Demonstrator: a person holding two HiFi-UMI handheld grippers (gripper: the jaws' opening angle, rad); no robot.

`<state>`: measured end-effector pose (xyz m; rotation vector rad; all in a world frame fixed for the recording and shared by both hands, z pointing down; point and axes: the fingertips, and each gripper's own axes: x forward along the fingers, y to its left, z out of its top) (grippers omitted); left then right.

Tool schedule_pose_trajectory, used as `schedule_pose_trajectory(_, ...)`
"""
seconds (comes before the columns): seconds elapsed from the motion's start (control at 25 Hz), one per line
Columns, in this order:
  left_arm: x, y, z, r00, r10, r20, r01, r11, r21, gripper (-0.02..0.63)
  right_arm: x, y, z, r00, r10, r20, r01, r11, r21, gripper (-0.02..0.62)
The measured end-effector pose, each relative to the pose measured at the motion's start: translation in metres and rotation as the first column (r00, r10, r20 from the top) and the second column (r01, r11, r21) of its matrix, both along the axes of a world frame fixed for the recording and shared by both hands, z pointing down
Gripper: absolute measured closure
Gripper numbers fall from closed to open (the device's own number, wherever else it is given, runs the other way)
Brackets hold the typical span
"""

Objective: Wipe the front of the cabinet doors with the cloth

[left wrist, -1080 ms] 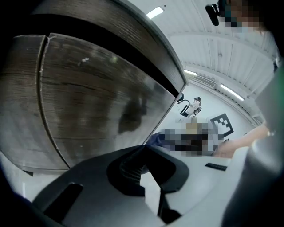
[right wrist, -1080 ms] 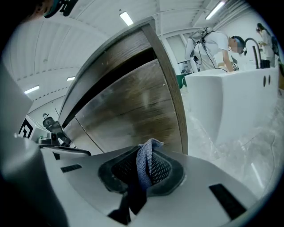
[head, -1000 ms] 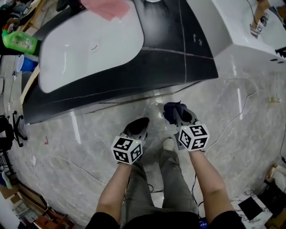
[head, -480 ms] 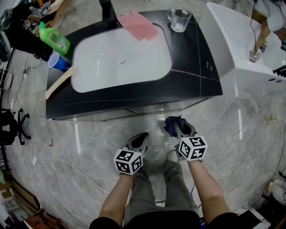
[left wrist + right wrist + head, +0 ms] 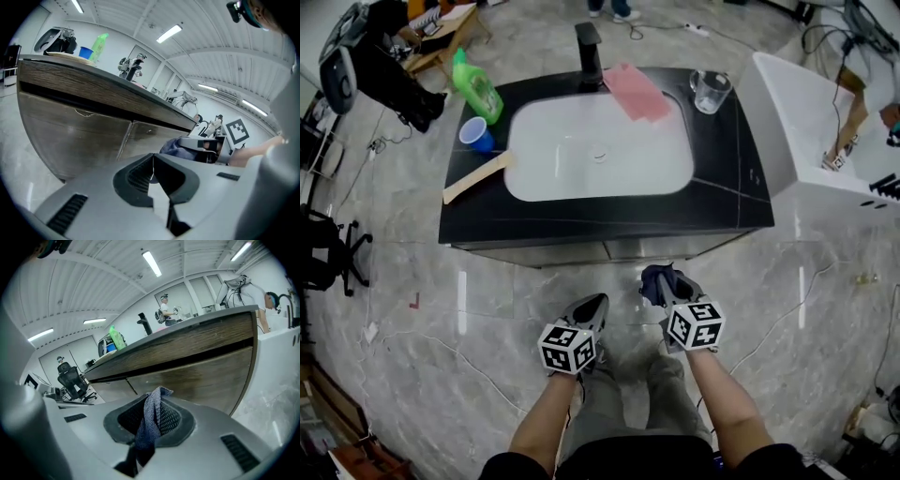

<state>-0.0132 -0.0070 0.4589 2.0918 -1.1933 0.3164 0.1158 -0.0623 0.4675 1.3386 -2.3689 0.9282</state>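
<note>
Dark blue woven cloth point(image 5: 151, 427) bunched and pinched upright between the jaws of the right gripper point(image 5: 154, 401), near but apart from two shut brown wood-grain cabinet doors point(image 5: 201, 376), vertical seam between them

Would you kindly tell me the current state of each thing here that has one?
left gripper, shut, empty.
right gripper, shut on the cloth.
cloth, bunched, not touching the doors.
cabinet doors, both closed.
glass, upright, looks empty.
blue cup, upright, mouth up.
green bottle, upright.
</note>
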Motion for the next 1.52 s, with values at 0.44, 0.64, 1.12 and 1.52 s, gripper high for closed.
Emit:
schedule_pose_trajectory(0.44, -0.066, 0.021, -0.037, 0.998, -0.065, 0.005, 0.065, 0.997, 0.03, 0.597, -0.06, 0.016, -0.047, 0.999, -0.049, 0.002, 0.049, 0.998, 0.033, 0.543)
schedule_pose_trajectory(0.64, -0.081, 0.024, -0.055, 0.997, -0.078, 0.003, 0.077, 0.995, 0.057, 0.597, -0.079, 0.031, -0.068, 0.996, -0.087, -0.004, 0.087, 0.995, 0.048, 0.543)
schedule_pose_trajectory(1.12, -0.079, 0.043, -0.104, 1.0, -0.03, -0.005, 0.03, 0.99, 0.14, 0.597, -0.095, 0.08, -0.107, 0.993, -0.118, 0.019, 0.117, 0.992, 0.055, 0.543)
schedule_pose_trajectory(1.52, -0.066, 0.077, -0.115, 0.999, 0.034, 0.001, -0.034, 0.987, 0.156, 0.597, -0.086, 0.113, -0.13, 0.995, -0.096, 0.039, 0.093, 0.993, 0.074, 0.543)
